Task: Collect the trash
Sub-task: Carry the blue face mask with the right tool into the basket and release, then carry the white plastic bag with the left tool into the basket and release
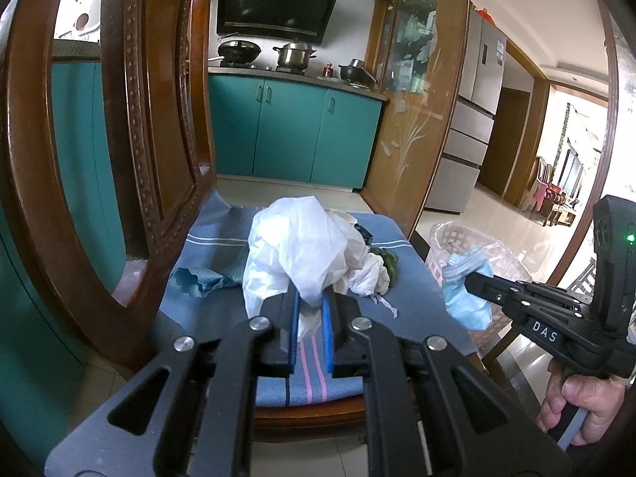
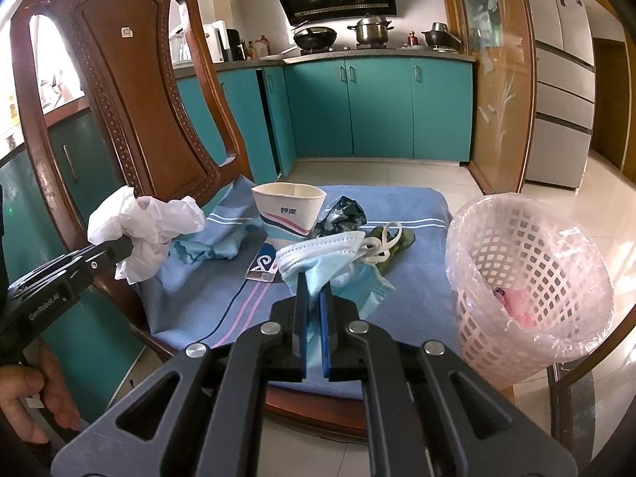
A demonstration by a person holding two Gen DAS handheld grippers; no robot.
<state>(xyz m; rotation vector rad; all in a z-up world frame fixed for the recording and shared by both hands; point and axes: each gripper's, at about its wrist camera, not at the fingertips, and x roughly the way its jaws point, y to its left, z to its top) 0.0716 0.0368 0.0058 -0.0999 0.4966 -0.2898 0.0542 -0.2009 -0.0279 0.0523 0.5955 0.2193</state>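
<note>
Your left gripper point(image 1: 311, 320) has its fingers clamped on the tissue wad point(image 1: 302, 246) above the chair seat point(image 2: 413, 206). Your right gripper point(image 2: 314, 298) pinches the mask point(image 2: 322, 258) near the seat's front edge, clear for transfer to the basket point(image 2: 528, 278) beside the seat's right edge.

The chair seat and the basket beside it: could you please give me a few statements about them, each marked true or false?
1. The left gripper is shut on the white plastic bag. True.
2. The right gripper is open and holds nothing. False: it is shut on the blue face mask.
3. The paper cup lies inside the basket. False: it stands on the chair's blue cloth.
4. The basket has a clear plastic liner. True.
</note>
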